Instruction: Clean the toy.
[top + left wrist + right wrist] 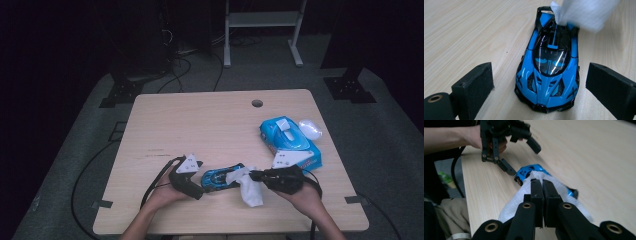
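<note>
Blue toy car (549,72) between wide-apart tongs (544,87) — white wipe (584,12) on its rear

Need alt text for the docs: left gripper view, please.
A blue and black toy sports car sits nose-first on a light wooden table between the left claw's two open black jaws, neither touching it. A white wipe lies blurred over the car's far end.

I see a blue wipe pack (289,141) lying near the right edge of the tabletop (200,125), with a white lid flap on top. A crumpled bit of clear plastic (310,128) sits just beside its far corner. A round hole (257,103) is cut near the tabletop's far edge. Beyond, a white frame (262,30) stands on grey floor (390,130).
</note>
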The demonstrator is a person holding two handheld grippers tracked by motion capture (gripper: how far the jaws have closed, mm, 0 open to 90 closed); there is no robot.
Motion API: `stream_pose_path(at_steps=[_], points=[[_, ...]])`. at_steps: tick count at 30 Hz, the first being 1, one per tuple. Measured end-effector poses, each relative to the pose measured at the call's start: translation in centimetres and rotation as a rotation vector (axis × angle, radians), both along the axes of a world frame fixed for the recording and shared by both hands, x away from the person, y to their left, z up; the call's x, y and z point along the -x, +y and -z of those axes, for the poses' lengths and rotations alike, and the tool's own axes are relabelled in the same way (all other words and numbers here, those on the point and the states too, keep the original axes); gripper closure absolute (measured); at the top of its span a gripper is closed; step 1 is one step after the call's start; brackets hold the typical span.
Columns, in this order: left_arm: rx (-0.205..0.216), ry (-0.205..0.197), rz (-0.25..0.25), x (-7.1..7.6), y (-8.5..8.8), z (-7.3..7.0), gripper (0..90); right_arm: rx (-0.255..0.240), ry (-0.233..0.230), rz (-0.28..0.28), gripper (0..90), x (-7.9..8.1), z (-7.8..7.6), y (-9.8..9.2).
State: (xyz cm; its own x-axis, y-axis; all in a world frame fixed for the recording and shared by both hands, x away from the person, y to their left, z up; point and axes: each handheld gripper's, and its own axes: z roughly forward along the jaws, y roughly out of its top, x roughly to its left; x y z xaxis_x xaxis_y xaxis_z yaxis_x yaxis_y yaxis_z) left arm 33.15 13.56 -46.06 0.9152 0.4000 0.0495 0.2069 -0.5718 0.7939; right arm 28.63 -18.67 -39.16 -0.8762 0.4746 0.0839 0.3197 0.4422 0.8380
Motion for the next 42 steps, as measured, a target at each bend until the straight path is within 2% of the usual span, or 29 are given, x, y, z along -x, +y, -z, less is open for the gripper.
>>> stream_pose_path(at_steps=[1, 4, 8, 10, 13, 14, 15, 17, 20, 22, 26, 29, 31, 32, 36, 39, 42], points=[[0.009, 0.002, -0.003, 0.0, 0.0, 0.0, 7.2, 0.005, 0.025, -0.002, 87.1, -0.5, 0.5, 0.3], [0.008, 0.003, 0.000, 0.0, 0.0, 0.0, 7.2, 0.038, 0.054, 0.011, 87.0, -2.1, 1.8, 1.1], [0.008, 0.010, 0.005, -0.1, 0.0, 0.1, 7.3, 0.066, 0.071, 0.036, 84.2, -3.9, 3.0, 2.0], [0.007, 0.015, 0.016, -0.1, -0.1, 0.2, 9.3, 0.090, 0.058, 0.050, 79.3, -4.3, 3.3, 2.3], [0.005, 0.026, 0.029, -0.1, -0.2, 0.3, 12.6, 0.117, 0.065, 0.051, 69.8, -5.1, 4.1, 2.7], [0.005, 0.026, 0.029, -0.1, -0.2, 0.3, 12.7, 0.117, 0.065, 0.051, 69.8, -5.1, 4.1, 2.7], [-0.007, 0.032, 0.034, -0.1, -0.3, 0.4, 12.7, 0.134, 0.071, 0.064, 63.3, -5.6, 4.7, 2.8], [-0.009, 0.035, 0.033, -0.2, -0.3, 0.5, 12.6, 0.120, 0.086, 0.068, 59.1, -5.9, 5.1, 2.8], [-0.021, 0.047, 0.029, -0.4, -0.2, 0.7, 11.3, 0.121, 0.096, 0.067, 58.9, -6.1, 5.7, 3.0], [-0.029, 0.057, 0.025, -0.5, -0.3, 0.9, 10.8, 0.099, 0.091, 0.067, 60.0, -6.0, 6.0, 2.9], [-0.059, 0.063, 0.027, -0.6, -0.3, 1.2, 12.0, 0.114, 0.030, 0.081, 63.6, -5.4, 6.2, 3.1], [-0.068, 0.077, 0.035, -0.7, -0.4, 1.5, 13.9, 0.158, -0.029, 0.095, 65.5, -4.8, 6.3, 3.5], [-0.085, 0.073, 0.041, -0.7, -0.4, 1.5, 14.9, 0.186, -0.065, 0.097, 66.2, -4.5, 6.3, 3.8], [-0.085, 0.073, 0.041, -0.7, -0.4, 1.5, 15.4, 0.186, -0.065, 0.097, 66.2, -4.5, 6.3, 3.8], [-0.094, 0.075, 0.057, -0.6, -0.5, 1.7, 21.3, 0.249, -0.133, 0.115, 70.0, -3.6, 6.3, 4.7], [-0.096, 0.067, 0.058, -0.6, -0.6, 1.7, 21.8, 0.273, -0.162, 0.112, 73.9, -3.2, 6.3, 5.1], [-0.102, 0.044, 0.066, -0.4, -0.7, 1.6, 23.4, 0.267, -0.151, 0.112, 76.5, -3.3, 6.3, 5.0]])
